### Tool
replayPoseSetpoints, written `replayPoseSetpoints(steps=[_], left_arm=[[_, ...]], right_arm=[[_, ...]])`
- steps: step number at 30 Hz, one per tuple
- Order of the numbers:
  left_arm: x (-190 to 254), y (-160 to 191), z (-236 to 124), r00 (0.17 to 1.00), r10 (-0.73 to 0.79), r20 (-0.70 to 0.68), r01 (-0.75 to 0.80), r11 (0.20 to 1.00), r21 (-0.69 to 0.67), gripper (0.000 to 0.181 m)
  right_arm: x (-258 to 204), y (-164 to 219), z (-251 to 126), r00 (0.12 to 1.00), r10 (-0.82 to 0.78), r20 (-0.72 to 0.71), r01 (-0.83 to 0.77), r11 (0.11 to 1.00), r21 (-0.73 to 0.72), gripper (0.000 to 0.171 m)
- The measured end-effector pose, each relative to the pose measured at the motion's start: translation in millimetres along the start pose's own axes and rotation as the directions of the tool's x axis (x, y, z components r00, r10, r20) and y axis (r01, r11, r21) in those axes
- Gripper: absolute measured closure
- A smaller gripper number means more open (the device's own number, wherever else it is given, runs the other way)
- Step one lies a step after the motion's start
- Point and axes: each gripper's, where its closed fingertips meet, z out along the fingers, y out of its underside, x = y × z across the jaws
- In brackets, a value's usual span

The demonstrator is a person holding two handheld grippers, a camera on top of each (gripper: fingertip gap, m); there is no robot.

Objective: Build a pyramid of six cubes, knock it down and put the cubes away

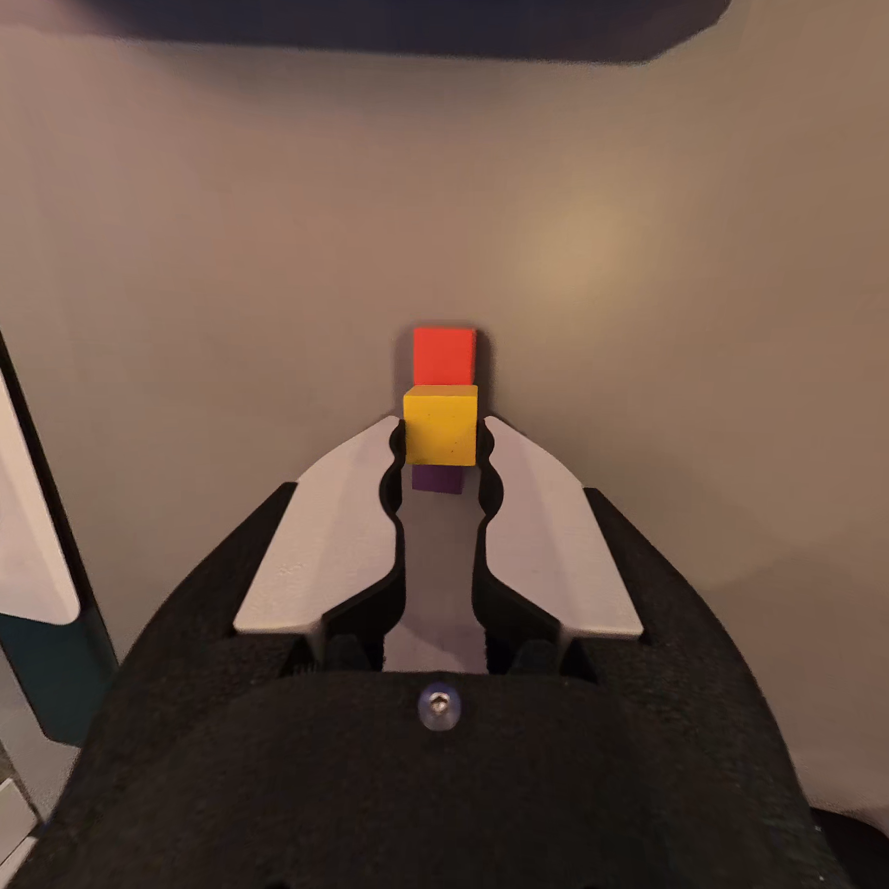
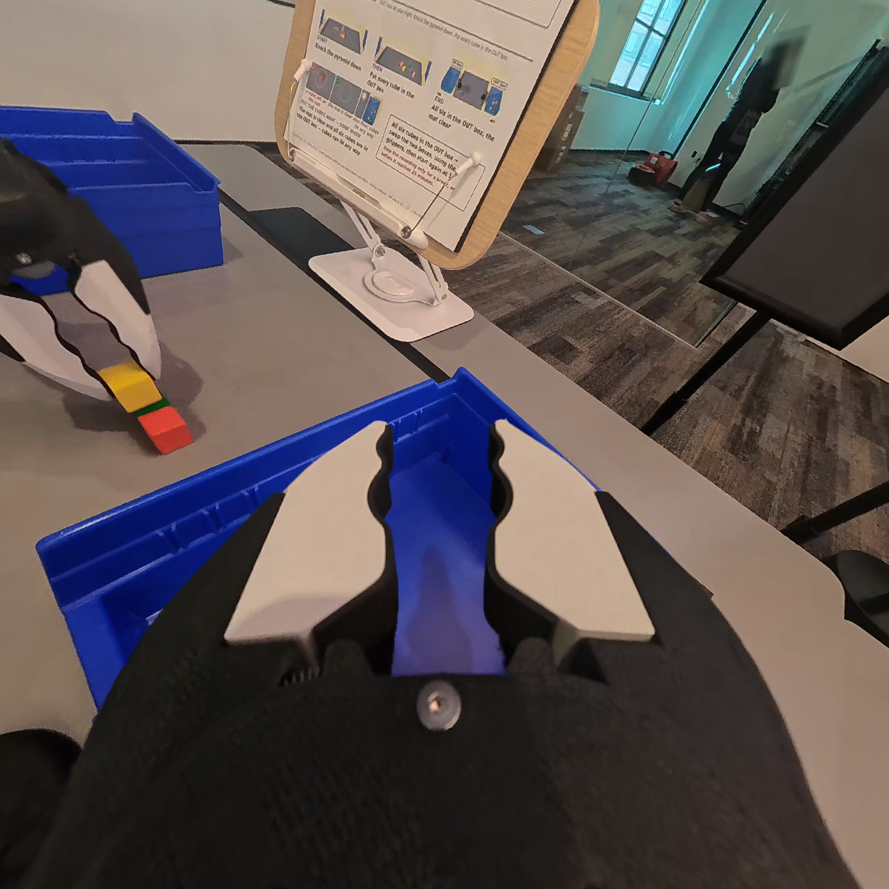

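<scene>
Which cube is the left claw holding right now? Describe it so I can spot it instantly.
Start at the grey table, between the two blue bins. There a short row of cubes lies under the left claw. It grips the yellow cube, raised above the row, with the red cube just beyond.

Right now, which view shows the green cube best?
Right wrist view: the green cube shows as a sliver between the yellow cube and red cube. Left wrist view hides it behind the yellow cube held by the left gripper.

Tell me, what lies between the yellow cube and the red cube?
A green cube lies between the yellow cube and red cube; only the right wrist view shows it.
</scene>
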Motion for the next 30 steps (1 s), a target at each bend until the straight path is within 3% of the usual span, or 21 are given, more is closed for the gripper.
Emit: replayPoseSetpoints(steps=[27, 30], left_arm=[[-2.4, -2.9, 14.5, 0.999, 0.002, -0.041, -0.002, 1.0, 0.006, 0.153], [-5.5, -5.1, 14.0, 1.0, -0.004, -0.023, 0.005, 1.0, 0.015, 0.135]], right_arm=[[5.9, 2.4, -3.1, 0.999, 0.032, 0.002, -0.032, 0.999, 0.021, 0.133], [4.8, 3.2, -2.3, 0.999, 0.032, 0.008, -0.033, 0.999, 0.017, 0.133]])
